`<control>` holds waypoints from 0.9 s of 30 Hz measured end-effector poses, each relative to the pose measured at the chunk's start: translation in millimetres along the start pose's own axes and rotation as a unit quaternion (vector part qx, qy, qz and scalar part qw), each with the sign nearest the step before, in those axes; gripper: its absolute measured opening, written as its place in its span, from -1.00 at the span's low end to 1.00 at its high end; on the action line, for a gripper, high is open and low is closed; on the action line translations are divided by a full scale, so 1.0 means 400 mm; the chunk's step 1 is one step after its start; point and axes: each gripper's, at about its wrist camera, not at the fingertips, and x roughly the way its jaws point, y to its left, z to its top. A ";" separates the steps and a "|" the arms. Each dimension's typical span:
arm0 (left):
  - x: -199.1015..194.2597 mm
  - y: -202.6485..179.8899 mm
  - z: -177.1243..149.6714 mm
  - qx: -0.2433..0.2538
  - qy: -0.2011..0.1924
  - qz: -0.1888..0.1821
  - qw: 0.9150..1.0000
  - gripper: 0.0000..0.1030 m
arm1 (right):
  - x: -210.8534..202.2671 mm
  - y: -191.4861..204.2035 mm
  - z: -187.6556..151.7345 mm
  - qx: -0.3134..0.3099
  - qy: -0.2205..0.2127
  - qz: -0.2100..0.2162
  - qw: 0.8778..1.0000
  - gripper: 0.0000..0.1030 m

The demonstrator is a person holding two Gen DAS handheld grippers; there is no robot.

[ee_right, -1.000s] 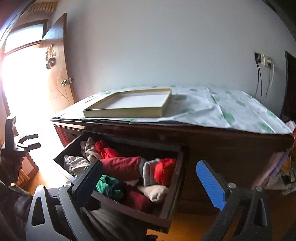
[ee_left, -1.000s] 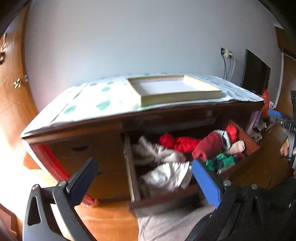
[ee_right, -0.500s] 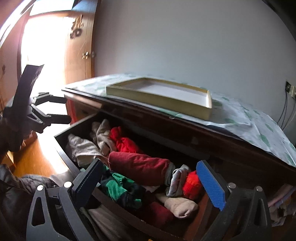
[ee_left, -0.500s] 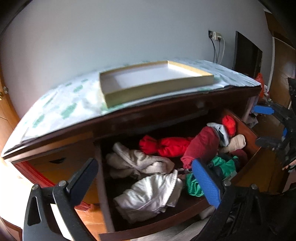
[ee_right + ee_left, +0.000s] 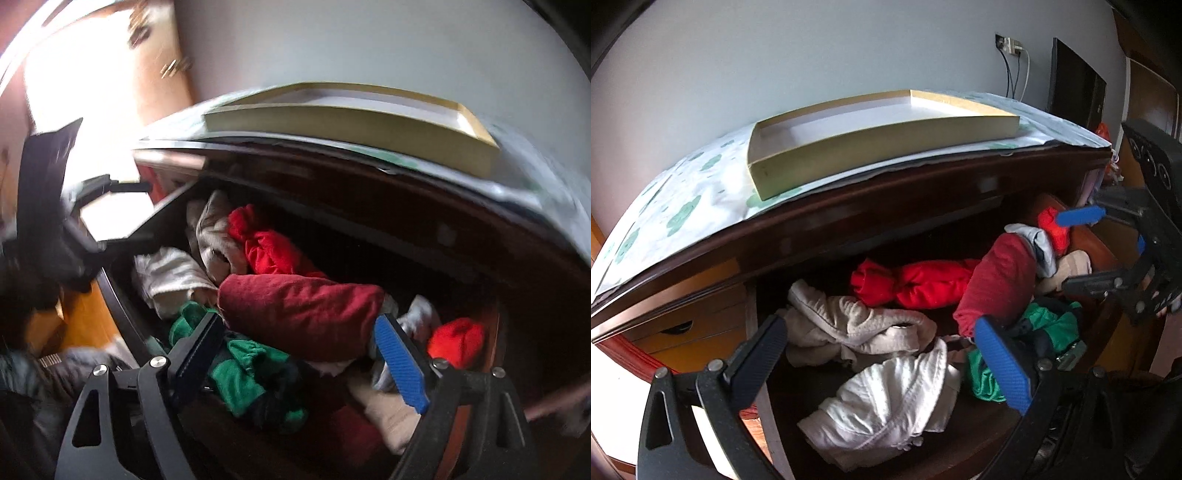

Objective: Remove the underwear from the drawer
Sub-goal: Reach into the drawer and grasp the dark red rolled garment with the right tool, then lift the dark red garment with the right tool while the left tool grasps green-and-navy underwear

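Bulging from the drawer [image 5: 1015, 424], crumpled underwear [image 5: 299, 317]; right gripper [image 5: 301, 360] closing, left gripper [image 5: 882, 363] released.

A shallow gold-sided box [image 5: 886, 144] sits on a green-patterned cloth [image 5: 679, 206] (below a wall socket [image 5: 1010, 42]).

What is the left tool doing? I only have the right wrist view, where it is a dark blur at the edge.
Observer: The left tool is open and holds nothing; it points at the white garment near the front of the open drawer.
Operator: Is anything in the box on top?
Observer: The box has a white inside that looks empty.
Operator: Any other drawer open?
Observer: The left-hand drawer, with a dark handle, is shut.
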 end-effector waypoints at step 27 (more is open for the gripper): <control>0.061 0.029 -0.013 0.000 0.034 -0.045 0.998 0.98 | 0.236 -0.013 0.048 -0.202 0.181 0.090 0.958 -0.10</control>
